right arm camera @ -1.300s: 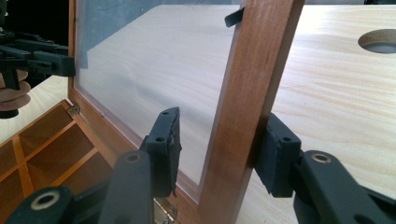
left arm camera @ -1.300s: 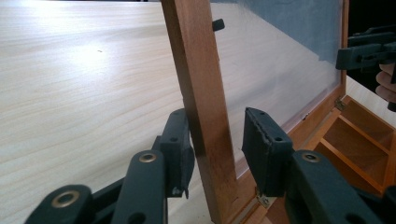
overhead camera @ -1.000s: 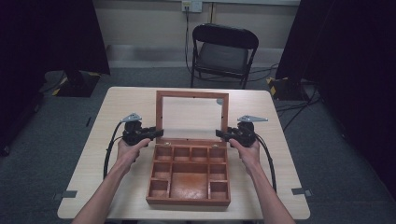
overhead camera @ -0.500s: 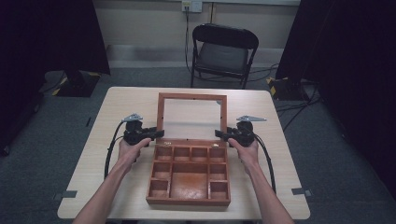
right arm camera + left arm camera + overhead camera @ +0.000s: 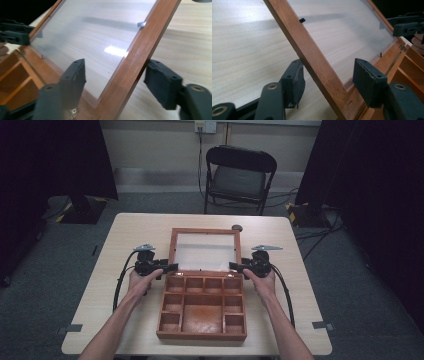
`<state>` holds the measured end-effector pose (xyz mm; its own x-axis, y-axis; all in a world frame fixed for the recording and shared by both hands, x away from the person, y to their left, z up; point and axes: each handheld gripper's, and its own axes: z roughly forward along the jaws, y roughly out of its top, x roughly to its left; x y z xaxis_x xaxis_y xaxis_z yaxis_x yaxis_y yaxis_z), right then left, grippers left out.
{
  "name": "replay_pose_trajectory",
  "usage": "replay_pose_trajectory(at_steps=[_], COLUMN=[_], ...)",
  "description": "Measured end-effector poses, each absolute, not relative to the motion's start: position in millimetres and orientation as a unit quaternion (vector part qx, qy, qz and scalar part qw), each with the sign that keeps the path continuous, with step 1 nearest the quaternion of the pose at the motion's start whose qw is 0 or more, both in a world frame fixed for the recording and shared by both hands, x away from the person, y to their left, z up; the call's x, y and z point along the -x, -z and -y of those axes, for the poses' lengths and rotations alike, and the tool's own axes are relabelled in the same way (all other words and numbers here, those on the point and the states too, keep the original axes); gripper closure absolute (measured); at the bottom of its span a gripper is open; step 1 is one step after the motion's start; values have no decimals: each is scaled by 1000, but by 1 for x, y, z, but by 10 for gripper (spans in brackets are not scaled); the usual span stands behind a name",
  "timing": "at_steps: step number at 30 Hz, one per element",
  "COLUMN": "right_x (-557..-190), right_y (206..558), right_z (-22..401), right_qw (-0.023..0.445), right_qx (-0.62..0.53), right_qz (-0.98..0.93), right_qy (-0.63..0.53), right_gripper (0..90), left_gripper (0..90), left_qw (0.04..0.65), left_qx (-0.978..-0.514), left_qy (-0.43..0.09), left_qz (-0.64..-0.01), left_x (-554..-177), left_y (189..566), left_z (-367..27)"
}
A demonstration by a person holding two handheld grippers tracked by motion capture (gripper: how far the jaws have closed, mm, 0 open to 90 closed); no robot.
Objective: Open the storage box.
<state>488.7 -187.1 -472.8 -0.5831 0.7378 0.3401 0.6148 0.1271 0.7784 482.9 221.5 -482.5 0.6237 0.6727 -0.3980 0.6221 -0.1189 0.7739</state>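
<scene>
We are opening a brown wooden box [image 5: 202, 306] with many small compartments. It sits on the pale wooden table [image 5: 90, 285], near our edge of it. Its glass lid with a brown wooden frame [image 5: 205, 251] leans far back on its hinges, and we can see the table top through the glass.

We think the opening step is just about done. Now we are letting go of the lid.

Our left gripper [image 5: 170, 268] is at the left side bar of the lid, down near the hinge. In the left gripper view, its jaws have just been opening. The wooden bar [image 5: 312, 60] is between them. One pad sits right against the bar, maybe only touching, and the other pad [image 5: 367, 81] is off it.

Our right gripper [image 5: 235, 267] is at the right side bar. Its jaws have just been opening too. In the right gripper view the bar [image 5: 135, 65] stands between the two pads, and both pads look clear of the wood.

Both hands lie low by the back corners of the box, and the grippers point in toward each other across the lid.

Next we should pull both grippers straight out to the sides, slowly, so the pads do not bump the lid and tip it.
</scene>
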Motion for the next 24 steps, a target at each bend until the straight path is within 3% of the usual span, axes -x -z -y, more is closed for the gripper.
replay_pose_trajectory(at_steps=[8,10,14,19,24], right_x=[-491,-491,-494,-492,-490], right_y=[479,480,487,479,476], right_z=[182,182,186,182,188], right_qw=[55,52,9,44,48], right_qx=[-461,-464,-481,-477,-478], right_qz=[-751,-751,-742,-745,-741], right_qy=[-470,-466,-467,-465,-469], right_gripper=[256,242,210,202,182], left_gripper=[374,329,291,286,279], left_qw=[502,495,497,492,494], left_qx=[-742,-745,-746,-748,-750], left_qy=[-10,-17,-16,-12,-23], left_qz=[-445,-446,-443,-447,-440], left_x=[-485,-485,-484,-484,-481], left_y=[487,487,484,486,481], left_z=[-222,-220,-219,-219,-217])
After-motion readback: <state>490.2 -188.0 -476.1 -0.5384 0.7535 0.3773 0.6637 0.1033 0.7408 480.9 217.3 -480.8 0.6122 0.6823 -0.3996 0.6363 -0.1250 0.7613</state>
